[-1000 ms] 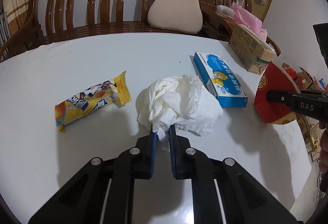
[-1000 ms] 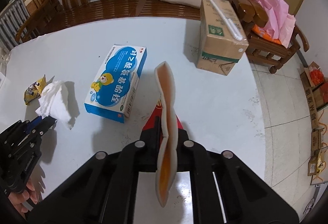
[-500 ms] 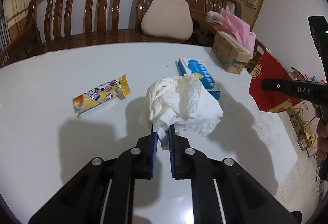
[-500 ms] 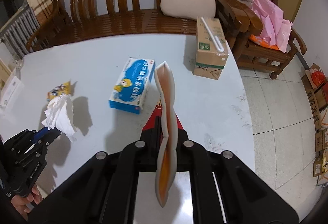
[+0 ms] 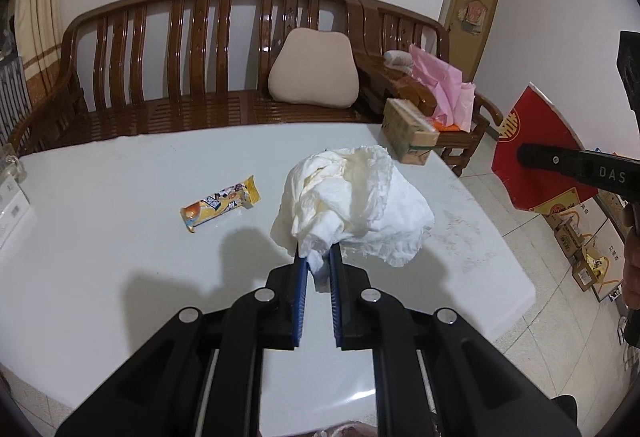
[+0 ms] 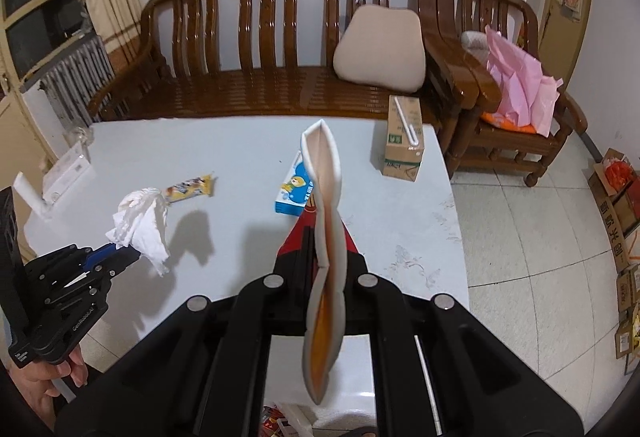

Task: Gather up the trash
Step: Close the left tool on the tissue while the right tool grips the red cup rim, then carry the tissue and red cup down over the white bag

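**Both tongs loaded above table**

White table [image 6: 224,153] carries blue box [image 6: 294,191], yellow wrapper [image 5: 220,203]. Right gripper [image 6: 325,269] pinches red bag [image 5: 532,153], held upright, off the table. Left gripper [image 5: 318,265] clamps crumpled tissue [image 5: 356,197], off the table.

The white worktop [image 6: 224,157] had a yellow snack wrapper [image 6: 188,189], a blue box [image 6: 294,193] and a brown carton [image 6: 404,141] sitting on it.
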The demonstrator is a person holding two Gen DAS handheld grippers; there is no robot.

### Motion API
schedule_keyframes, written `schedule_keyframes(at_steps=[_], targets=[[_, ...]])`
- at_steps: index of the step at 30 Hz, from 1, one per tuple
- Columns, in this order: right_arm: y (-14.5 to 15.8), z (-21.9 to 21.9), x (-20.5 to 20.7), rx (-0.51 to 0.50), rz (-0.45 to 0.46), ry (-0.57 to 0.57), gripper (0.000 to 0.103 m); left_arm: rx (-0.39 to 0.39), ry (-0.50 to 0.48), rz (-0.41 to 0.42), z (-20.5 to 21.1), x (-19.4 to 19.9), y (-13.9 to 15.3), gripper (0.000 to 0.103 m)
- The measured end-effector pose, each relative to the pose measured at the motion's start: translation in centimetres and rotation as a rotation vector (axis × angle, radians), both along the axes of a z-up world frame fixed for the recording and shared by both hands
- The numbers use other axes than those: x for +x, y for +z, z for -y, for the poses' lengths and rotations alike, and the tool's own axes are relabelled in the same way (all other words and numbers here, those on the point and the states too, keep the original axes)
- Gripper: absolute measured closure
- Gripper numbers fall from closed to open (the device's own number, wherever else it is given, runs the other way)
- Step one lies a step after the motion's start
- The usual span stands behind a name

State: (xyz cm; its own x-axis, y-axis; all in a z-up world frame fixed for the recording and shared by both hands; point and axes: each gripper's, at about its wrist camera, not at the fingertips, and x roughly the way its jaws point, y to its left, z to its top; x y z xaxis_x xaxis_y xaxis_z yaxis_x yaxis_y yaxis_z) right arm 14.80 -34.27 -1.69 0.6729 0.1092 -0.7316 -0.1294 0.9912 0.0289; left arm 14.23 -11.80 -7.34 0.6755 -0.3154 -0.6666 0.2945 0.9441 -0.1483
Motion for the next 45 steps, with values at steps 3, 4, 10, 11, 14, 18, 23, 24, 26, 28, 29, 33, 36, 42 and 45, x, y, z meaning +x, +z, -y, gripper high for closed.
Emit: schedule_keyframes(at_steps=[3,4,10,11,14,18,23,24,26,28,29,33,36,42,45], targets=[[1.6,-0.2,-2.0,0.009,0.029,0.004,0.096,0.004,-0.005,0.024,0.0,-1.7,1.5,0.092],[1.9,-0.2,-2.5,0.012,0.036,0.007,0.096,0.005,-0.006,0.037,0.0,-2.5,2.2,0.092],[4.6,-0.6,-6.8,0.008,0.088,0.030,0.096,0.000,-0.019,0.079,-0.1,-6.0,4.8,0.092],[5.0,-0.6,-7.5,0.011,0.096,0.031,0.096,-0.002,-0.021,0.086,-0.1,-6.6,5.2,0.092],[5.9,-0.8,-9.5,0.018,0.121,0.039,0.096,0.007,-0.032,0.105,-0.1,-8.1,5.9,0.092],[6.7,-1.2,-12.1,0.012,0.147,0.053,0.096,0.013,-0.050,0.118,-0.3,-10.4,6.4,0.092],[7.0,-2.3,-15.3,-0.002,0.176,0.084,0.096,0.031,-0.069,0.132,-0.7,-12.8,6.3,0.092],[6.9,-2.6,-16.1,-0.012,0.182,0.091,0.096,0.032,-0.075,0.133,-0.8,-13.2,6.2,0.092],[6.8,-2.9,-17.2,-0.019,0.189,0.095,0.096,0.033,-0.085,0.137,-1.0,-14.3,6.0,0.092],[6.5,-3.3,-18.3,-0.021,0.191,0.104,0.096,0.028,-0.101,0.133,-1.2,-15.1,5.7,0.092],[6.4,-3.4,-18.9,-0.028,0.194,0.103,0.096,0.033,-0.108,0.134,-1.2,-15.6,5.5,0.092],[5.5,-3.9,-20.6,-0.046,0.197,0.108,0.096,0.040,-0.129,0.131,-1.2,-17.1,4.8,0.092],[4.8,-4.1,-21.8,-0.048,0.189,0.110,0.096,0.038,-0.145,0.115,-1.5,-18.0,4.0,0.092],[2.4,-4.1,-23.7,-0.044,0.155,0.108,0.096,0.051,-0.184,0.063,-1.5,-20.3,1.1,0.092],[-0.4,-4.0,-24.4,-0.007,0.105,0.100,0.096,0.054,-0.201,0.019,-1.2,-21.2,-1.0,0.092]])
